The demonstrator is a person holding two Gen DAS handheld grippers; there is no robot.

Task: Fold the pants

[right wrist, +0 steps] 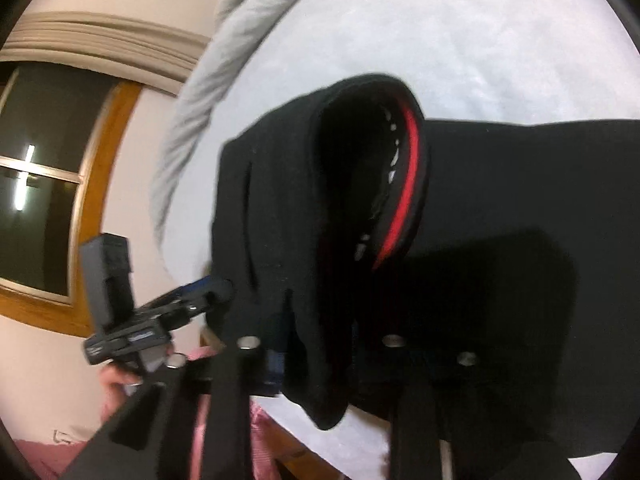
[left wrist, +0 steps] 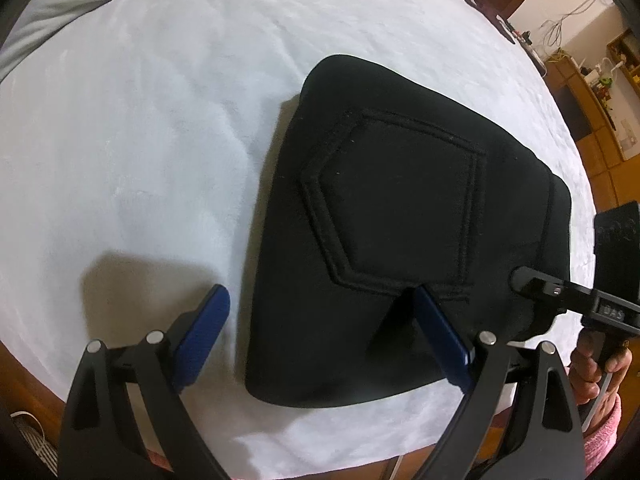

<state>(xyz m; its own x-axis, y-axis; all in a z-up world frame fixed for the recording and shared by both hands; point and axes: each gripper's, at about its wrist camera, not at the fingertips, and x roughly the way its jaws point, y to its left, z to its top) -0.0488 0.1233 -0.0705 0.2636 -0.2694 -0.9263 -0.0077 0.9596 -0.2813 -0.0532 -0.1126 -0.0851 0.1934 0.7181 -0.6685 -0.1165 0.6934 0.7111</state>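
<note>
Black pants point(left wrist: 400, 208) lie folded on the white bed cover point(left wrist: 140, 140), back pocket facing up. My left gripper point(left wrist: 320, 336) hangs open over their near edge, one blue pad point(left wrist: 204, 332) above the cover and the other above the cloth. My right gripper point(left wrist: 528, 282) comes in from the right and is shut on the pants' near right corner. In the right wrist view the waistband with its red stripe point(right wrist: 404, 184) curls up in front. Black cloth point(right wrist: 304, 340) hangs between my right fingers point(right wrist: 228, 392) and hides their tips. The left gripper point(right wrist: 208, 286) shows at the pants' left edge.
A grey duvet point(left wrist: 80, 4) is bunched along the far side of the bed. The wooden bed frame point(left wrist: 24, 372) runs along the near edge. Wooden shelves point(left wrist: 592, 120) stand at the right and a window point(right wrist: 40, 184) is on the wall. A hand with a pink sleeve point(left wrist: 600, 432) holds the right gripper.
</note>
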